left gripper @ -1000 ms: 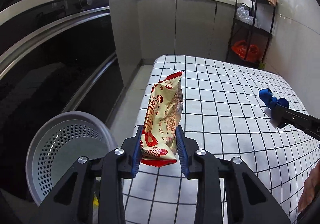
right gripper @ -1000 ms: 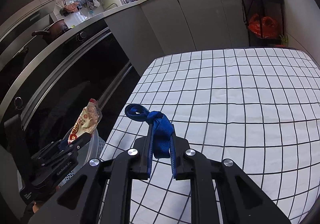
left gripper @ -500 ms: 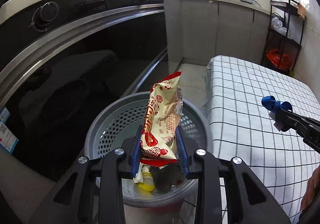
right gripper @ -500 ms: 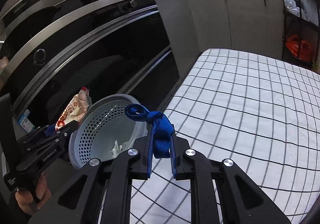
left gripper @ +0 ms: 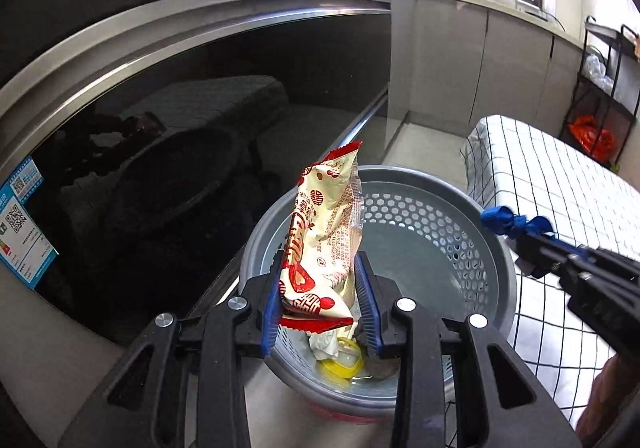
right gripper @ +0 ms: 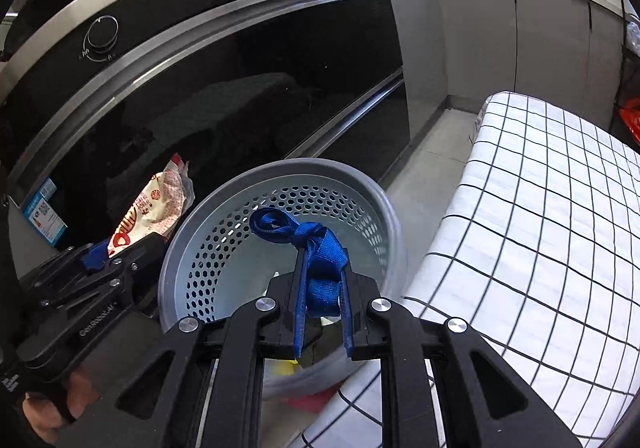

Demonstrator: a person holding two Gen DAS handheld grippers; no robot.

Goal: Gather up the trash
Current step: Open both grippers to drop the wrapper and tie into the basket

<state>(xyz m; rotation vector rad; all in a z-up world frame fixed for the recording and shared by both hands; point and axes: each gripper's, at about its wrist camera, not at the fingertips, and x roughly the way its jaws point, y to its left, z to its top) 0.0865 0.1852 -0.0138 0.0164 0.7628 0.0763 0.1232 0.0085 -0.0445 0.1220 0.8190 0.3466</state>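
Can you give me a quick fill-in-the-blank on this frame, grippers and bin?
1. The left gripper is shut on a red and cream ____.
2. The right gripper is shut on a knotted strap whose colour is ____.
3. Both grippers are held over a grey perforated ____.
4. The table beside the bin wears a white cloth with a black ____ pattern.

Missing words: snack wrapper; blue; bin; grid

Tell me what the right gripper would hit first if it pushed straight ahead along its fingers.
Most likely the far perforated inner wall of the grey basket. The right gripper, shut on the blue strap, points over the near rim into the bin's opening. Depth is uncertain in the fisheye, so it might clear the rim and reach the dark oven door.
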